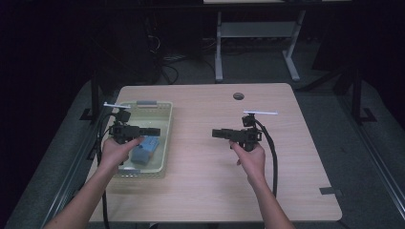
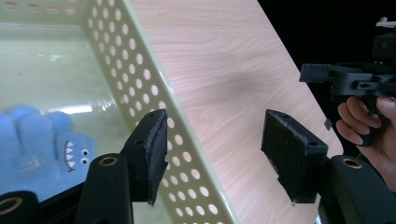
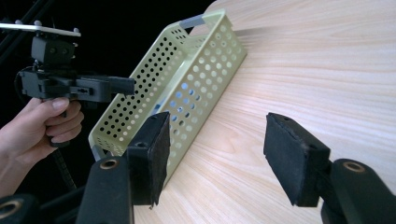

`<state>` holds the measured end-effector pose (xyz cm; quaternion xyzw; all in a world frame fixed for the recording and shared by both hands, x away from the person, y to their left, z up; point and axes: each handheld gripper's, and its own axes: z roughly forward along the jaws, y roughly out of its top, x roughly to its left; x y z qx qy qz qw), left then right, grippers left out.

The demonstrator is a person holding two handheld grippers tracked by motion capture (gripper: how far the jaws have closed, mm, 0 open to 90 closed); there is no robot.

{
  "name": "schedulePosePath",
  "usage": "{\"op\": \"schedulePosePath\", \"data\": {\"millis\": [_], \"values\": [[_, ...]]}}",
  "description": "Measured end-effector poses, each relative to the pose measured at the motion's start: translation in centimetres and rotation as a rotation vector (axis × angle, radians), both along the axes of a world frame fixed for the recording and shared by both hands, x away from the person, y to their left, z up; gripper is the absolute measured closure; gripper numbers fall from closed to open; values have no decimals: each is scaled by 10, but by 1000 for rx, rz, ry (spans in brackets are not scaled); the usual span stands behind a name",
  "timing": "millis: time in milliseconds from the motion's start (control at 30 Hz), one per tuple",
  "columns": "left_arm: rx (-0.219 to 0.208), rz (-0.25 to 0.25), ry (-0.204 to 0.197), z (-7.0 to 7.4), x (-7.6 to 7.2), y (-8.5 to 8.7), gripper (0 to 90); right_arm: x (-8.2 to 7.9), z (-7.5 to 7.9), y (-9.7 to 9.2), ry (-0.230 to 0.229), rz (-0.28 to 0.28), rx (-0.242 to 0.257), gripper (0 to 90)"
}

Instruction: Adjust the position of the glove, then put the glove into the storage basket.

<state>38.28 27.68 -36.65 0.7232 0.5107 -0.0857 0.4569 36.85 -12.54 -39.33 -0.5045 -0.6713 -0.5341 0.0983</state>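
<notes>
A pale green perforated basket (image 1: pixel 169 125) stands on the left part of the wooden table (image 1: pixel 219 191). Inside it lies a blue plush shark (image 1: pixel 144 151), seen close up with teeth and eyes (image 2: pixel 42 144). My left gripper (image 1: pixel 155 130) hovers over the basket and points right, open with nothing between its jaws (image 2: pixel 215 126); the basket wall (image 2: pixel 140 79) passes under them. My right gripper (image 1: pixel 216 133) is held over the table's middle right and points left toward the basket (image 3: pixel 187 79), open and empty (image 3: pixel 215 123). Each gripper view also shows the other gripper, the right gripper (image 2: pixel 306 74) and the left gripper (image 3: pixel 128 86).
A round cable hole (image 1: pixel 238 96) sits near the table's far edge. A grey tape strip (image 1: pixel 330 191) lies at the front right corner. Bare wood (image 3: pixel 327 70) stretches between the basket and the right hand. White legs of another table (image 1: pixel 218 52) stand beyond, on a dark floor.
</notes>
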Motion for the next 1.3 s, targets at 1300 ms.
{"op": "schedulePosePath", "data": {"millis": [1300], "values": [[-19, -175, -51, 8, -15, -92, 327, -18, -17, -65, 24, -94, 6, 340]]}}
